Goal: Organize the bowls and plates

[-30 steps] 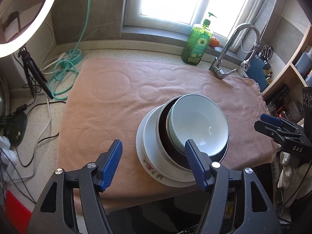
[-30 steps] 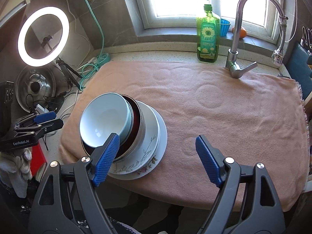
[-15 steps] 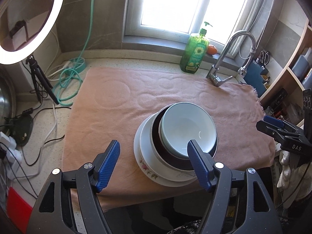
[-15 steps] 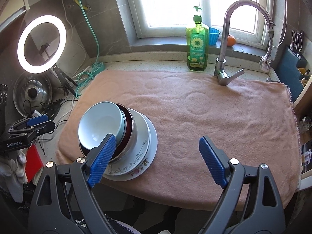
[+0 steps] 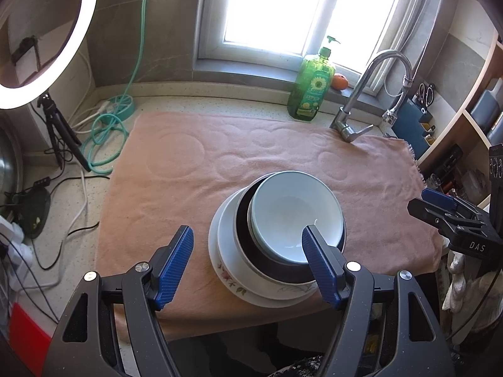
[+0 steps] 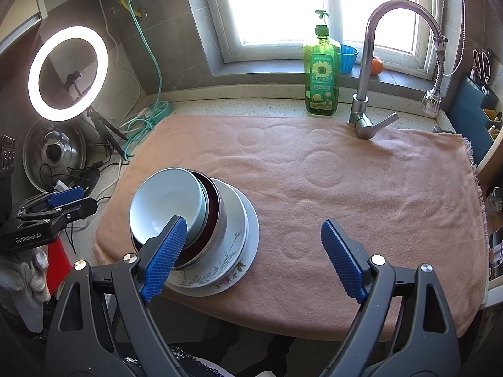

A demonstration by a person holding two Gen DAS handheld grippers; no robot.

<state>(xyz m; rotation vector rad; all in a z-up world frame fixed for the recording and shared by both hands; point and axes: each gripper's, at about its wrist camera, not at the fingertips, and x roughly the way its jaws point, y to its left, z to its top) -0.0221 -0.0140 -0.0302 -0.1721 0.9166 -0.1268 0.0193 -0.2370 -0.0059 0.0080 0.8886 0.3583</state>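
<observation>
A stack of dishes stands near the front edge of the pink towel [image 5: 195, 169] [image 6: 361, 188]. A pale blue bowl [image 5: 294, 210] [image 6: 166, 199] sits on top, inside a dark bowl [image 5: 251, 251] [image 6: 213, 207], on floral white plates [image 5: 226, 270] [image 6: 232, 248]. My left gripper [image 5: 248, 251] is open and empty, held above the front edge, its right finger over the stack. My right gripper [image 6: 254, 245] is open and empty, its left finger over the stack. Each gripper shows at the edge of the other's view [image 5: 452, 216] [image 6: 53, 210].
A green soap bottle [image 5: 311, 84] [image 6: 322, 72] and a tap [image 5: 361, 106] [image 6: 371, 72] stand behind the towel. A ring light [image 6: 67, 72], cables and a green hose [image 5: 110, 125] lie on the left. Shelves [image 5: 465, 119] are on the right.
Both grippers have pulled back and risen from the stack, so more of the counter and window shows. The dishes have not moved. Both grippers stay open.
</observation>
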